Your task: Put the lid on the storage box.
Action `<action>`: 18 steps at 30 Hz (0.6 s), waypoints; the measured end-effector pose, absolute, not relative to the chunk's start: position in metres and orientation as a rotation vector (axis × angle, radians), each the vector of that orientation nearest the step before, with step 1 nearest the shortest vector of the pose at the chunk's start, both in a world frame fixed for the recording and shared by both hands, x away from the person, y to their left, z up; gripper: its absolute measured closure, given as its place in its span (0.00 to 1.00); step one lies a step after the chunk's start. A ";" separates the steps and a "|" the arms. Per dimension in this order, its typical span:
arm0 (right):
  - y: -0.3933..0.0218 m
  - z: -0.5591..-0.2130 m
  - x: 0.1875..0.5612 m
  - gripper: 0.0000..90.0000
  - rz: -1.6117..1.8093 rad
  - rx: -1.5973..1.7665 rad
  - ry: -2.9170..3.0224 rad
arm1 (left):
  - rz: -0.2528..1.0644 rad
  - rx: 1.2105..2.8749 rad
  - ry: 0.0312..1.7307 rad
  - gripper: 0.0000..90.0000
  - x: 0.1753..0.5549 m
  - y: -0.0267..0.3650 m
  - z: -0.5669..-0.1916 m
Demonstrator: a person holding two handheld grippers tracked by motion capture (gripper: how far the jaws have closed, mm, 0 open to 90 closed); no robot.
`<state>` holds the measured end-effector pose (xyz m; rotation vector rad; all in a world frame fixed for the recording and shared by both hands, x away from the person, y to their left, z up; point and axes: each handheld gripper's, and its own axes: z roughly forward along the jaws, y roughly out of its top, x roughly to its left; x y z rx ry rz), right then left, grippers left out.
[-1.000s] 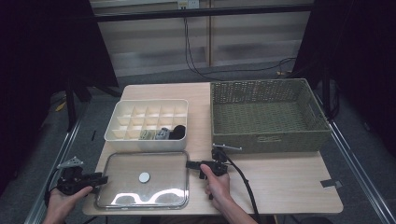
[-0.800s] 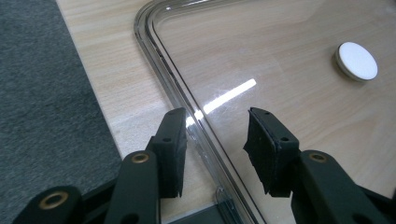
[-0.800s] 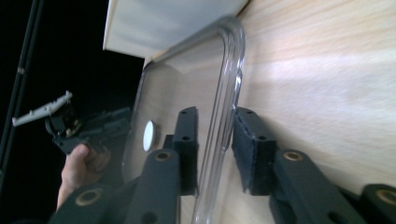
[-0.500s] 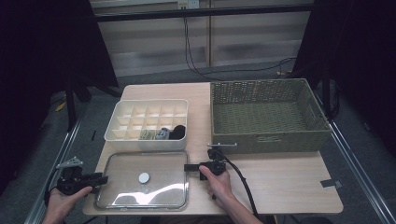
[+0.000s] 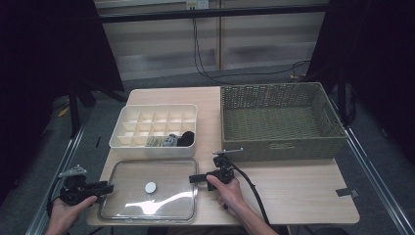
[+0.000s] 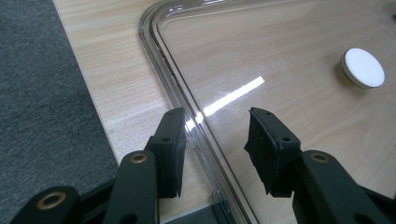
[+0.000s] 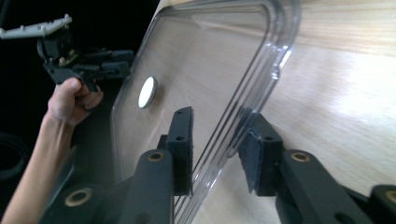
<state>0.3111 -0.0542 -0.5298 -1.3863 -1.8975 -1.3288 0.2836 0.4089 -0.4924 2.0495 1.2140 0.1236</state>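
A clear plastic lid (image 5: pixel 147 200) with a white round knob (image 5: pixel 150 187) lies flat at the table's front left. My left gripper (image 5: pixel 110 186) sits at its left edge. In the left gripper view the lid's rim (image 6: pixel 187 107) runs between the open jaws (image 6: pixel 215 140), close to the left pad, with the knob (image 6: pixel 363 68) farther in. My right gripper (image 5: pixel 192 179) is at the lid's right edge. Its jaws (image 7: pixel 215 140) straddle the rim (image 7: pixel 261 79) and have just been opening, with a gap at the pads. The left gripper (image 7: pixel 126 60) shows across the lid.
A white compartment box (image 5: pixel 154 115) with a few small items in its front cells stands behind the lid. A large woven basket (image 5: pixel 279 122) fills the back right. A black tape scrap (image 5: pixel 347 192) lies near the right edge. The lid sits close to the table's front edge.
The glare on the lid has shifted across its surface. The right gripper has edged only slightly at the lid's right rim. The left hand has stayed put.
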 end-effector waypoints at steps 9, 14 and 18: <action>-0.057 -0.527 0.311 0.80 -1.394 -1.355 -1.874 | 0.093 2.079 1.177 0.55 0.284 0.411 -0.491; -0.059 -0.527 0.310 0.83 -1.433 -1.348 -1.863 | 0.041 2.064 1.179 0.45 0.286 0.411 -0.491; -0.059 -0.526 0.310 0.84 -1.444 -1.336 -1.860 | 0.009 2.063 1.170 0.41 0.285 0.412 -0.491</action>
